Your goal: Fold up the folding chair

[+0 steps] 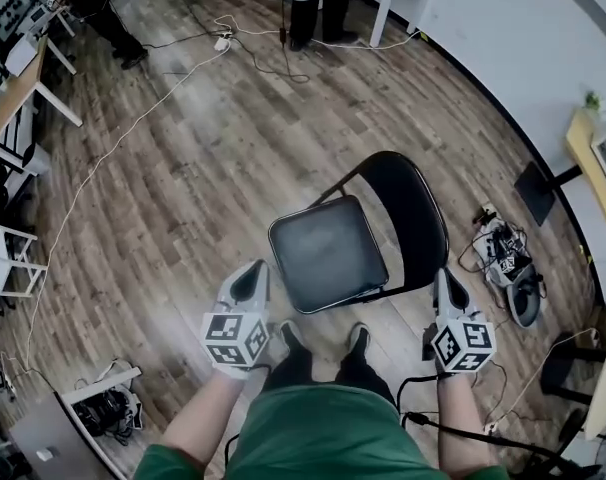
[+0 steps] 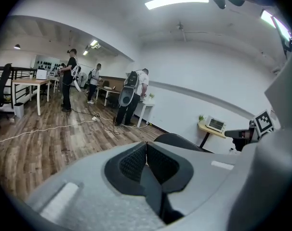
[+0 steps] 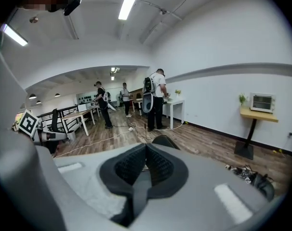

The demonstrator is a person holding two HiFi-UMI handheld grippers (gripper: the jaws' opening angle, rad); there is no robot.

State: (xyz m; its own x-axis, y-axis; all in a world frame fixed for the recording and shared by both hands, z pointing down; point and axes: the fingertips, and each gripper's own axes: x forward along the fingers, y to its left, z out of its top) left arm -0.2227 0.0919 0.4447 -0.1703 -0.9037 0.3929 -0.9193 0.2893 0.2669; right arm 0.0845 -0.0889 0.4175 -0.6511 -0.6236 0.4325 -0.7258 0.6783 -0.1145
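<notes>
Head view first: black folding chair with padded seat, curved backrest and thin metal tube frame (image 1: 328,253) stands open on the wood-plank floor (image 1: 183,148), right before the person's feet. The left gripper (image 1: 249,278) sits just off the seat's near corner and the right gripper (image 1: 445,283) is beside the backrest's near edge, neither touching. Left gripper view: jaws pressed together, nothing between them, chair beyond. Right gripper view: likewise clenched and empty. Likely stiff and fairly light, with pinching hinges and slippery tube, so the backrest rim and seat edge look the best holds.
</notes>
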